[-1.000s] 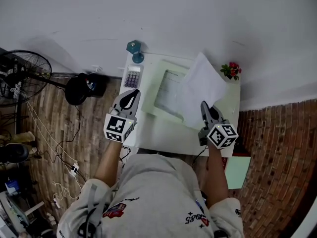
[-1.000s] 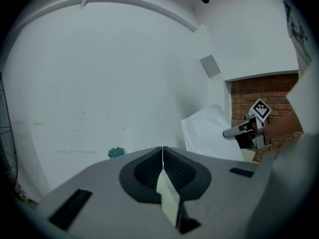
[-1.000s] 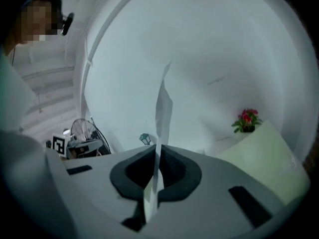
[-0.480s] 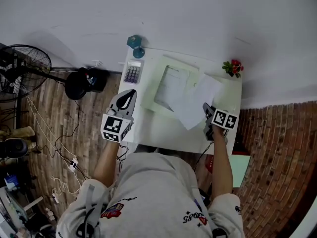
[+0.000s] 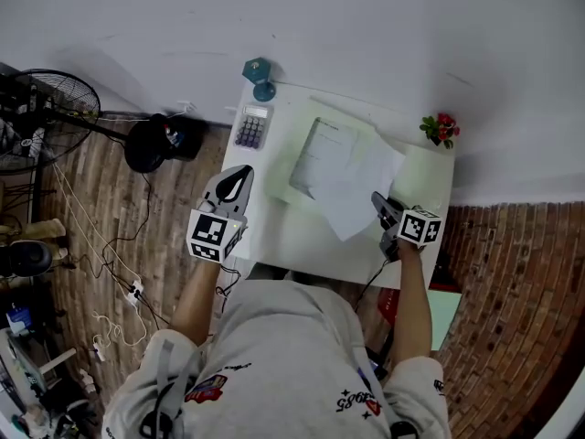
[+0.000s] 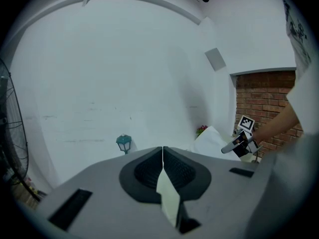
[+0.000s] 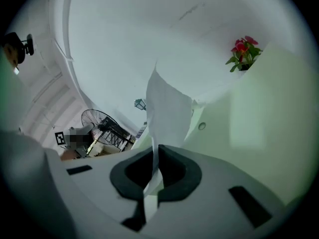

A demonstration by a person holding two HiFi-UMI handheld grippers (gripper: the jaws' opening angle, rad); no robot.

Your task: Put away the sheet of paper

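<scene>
The white sheet of paper [image 5: 355, 188] lies low over the open pale green folder [image 5: 294, 167] on the white table [image 5: 288, 238], partly covering a printed page [image 5: 322, 149] in it. My right gripper [image 5: 386, 214] is shut on the sheet's near right edge. In the right gripper view the sheet [image 7: 168, 108] runs up from between the closed jaws [image 7: 157, 151]. My left gripper [image 5: 235, 187] hovers at the table's left edge, shut, with nothing in it. From the left gripper view [image 6: 163, 151] the sheet [image 6: 212, 141] and the right gripper [image 6: 241, 143] show at the far right.
A calculator [image 5: 249, 127] and a small teal lamp [image 5: 261, 73] stand at the table's far left corner. A red flower pot [image 5: 441, 128] sits at the far right corner. A fan [image 5: 46, 117] and cables lie on the floor to the left.
The right gripper has brought the sheet down from a raised, upright hold to lie low over the folder. The left gripper has stayed in place.
</scene>
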